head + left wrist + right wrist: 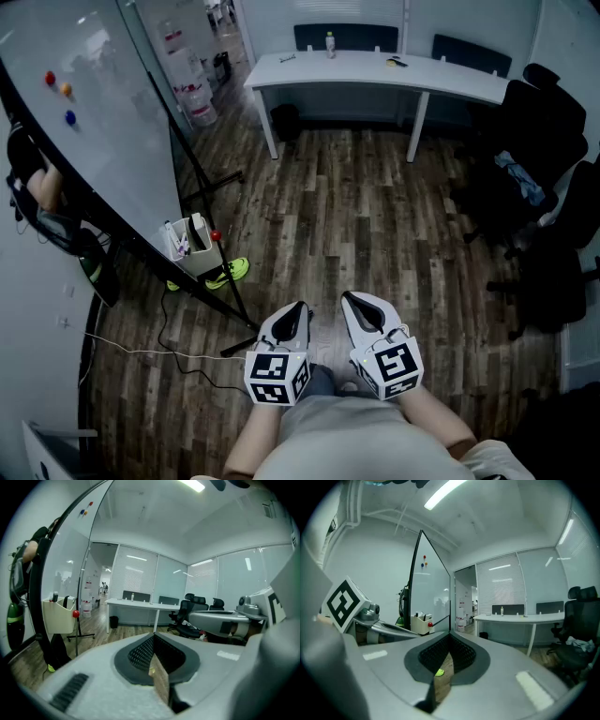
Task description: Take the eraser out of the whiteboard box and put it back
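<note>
1. Head view: box hangs at the whiteboard's lower edge, well apart from both grippers, ahead and to their left. Left gripper is nearer.
2. Eraser is likely inside the box; I can't pick it out, nor its long axis.
3. Left gripper and right gripper: jaws clenched together, nothing between them, touching nothing.

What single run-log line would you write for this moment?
phase: before reach | left gripper: shut, empty | right gripper: shut, empty | cream open-topped whiteboard box: apart from both grippers, untouched
</note>
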`<action>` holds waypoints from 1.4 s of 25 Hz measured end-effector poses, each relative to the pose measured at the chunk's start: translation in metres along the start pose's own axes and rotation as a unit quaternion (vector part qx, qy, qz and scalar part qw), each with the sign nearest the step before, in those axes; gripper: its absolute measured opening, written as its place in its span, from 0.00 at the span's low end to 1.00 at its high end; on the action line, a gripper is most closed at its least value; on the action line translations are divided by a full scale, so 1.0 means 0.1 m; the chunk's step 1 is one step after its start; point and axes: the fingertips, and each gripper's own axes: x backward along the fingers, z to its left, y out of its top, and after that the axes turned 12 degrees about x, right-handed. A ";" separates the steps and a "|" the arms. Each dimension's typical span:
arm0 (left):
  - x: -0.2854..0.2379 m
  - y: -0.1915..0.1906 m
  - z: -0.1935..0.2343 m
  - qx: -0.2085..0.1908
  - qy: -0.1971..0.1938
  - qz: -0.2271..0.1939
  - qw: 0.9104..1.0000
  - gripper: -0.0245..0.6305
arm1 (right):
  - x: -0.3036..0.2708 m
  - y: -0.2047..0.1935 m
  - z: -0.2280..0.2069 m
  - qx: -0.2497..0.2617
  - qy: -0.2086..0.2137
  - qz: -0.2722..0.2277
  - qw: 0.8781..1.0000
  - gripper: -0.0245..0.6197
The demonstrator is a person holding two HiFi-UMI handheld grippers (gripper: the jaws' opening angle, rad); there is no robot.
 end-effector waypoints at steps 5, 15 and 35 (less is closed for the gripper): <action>0.13 -0.11 -0.25 -0.007 -0.014 0.001 1.000 0.04 | 0.27 -0.01 0.02 -0.003 -0.009 -0.003 1.000 0.05; 0.13 -0.14 -0.42 -0.013 -0.021 0.001 1.000 0.04 | 0.41 -0.04 0.00 -0.006 -0.010 -0.003 1.000 0.05; -0.29 0.01 -0.29 0.003 -0.031 0.003 0.999 0.04 | 0.07 -0.10 -0.32 -0.040 -0.009 -0.009 0.999 0.05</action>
